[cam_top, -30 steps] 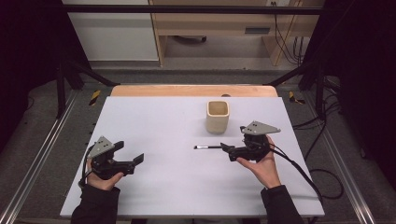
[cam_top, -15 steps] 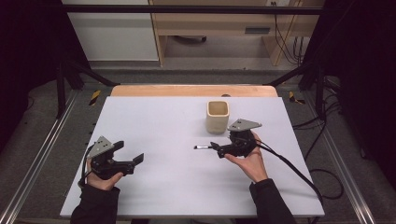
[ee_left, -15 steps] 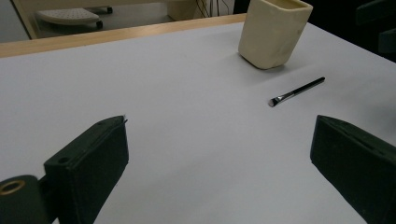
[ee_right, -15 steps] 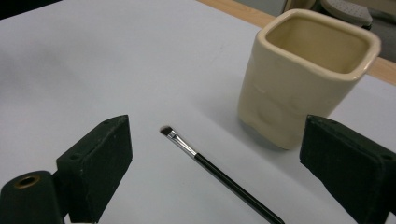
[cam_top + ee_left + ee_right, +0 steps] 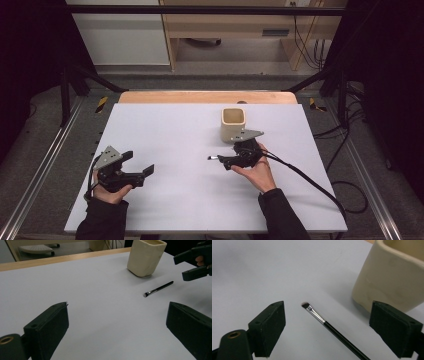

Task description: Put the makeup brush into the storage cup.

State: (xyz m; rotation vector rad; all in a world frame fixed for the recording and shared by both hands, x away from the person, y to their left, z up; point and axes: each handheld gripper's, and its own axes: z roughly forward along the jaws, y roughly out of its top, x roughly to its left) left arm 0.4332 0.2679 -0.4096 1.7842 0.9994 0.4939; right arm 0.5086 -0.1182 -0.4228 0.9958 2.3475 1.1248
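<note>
A thin black makeup brush [image 5: 329,326] with a silver ferrule lies flat on the white table [image 5: 175,130], its bristle tip [image 5: 210,158] pointing left. My right gripper [image 5: 223,162] is open, low over the table, with one jaw on each side of the brush's handle and neither touching it. Just behind it stands a cream square cup [image 5: 233,124], upright; it is close on the right in the right gripper view [image 5: 394,275]. My left gripper [image 5: 139,163] rests open and empty at the front left. The left gripper view looks across at the brush [image 5: 158,288], the cup [image 5: 145,257] and the right gripper [image 5: 185,267].
A wooden strip [image 5: 200,96] runs along the table's far edge. The right gripper's black cable [image 5: 310,180] trails off the table's right side. Metal frame rails [image 5: 45,165] flank the table, with dark floor beyond.
My right gripper has slid left along the brush and nearer the cup, so its open jaws now straddle the handle. The brush, cup and left gripper have not moved.
</note>
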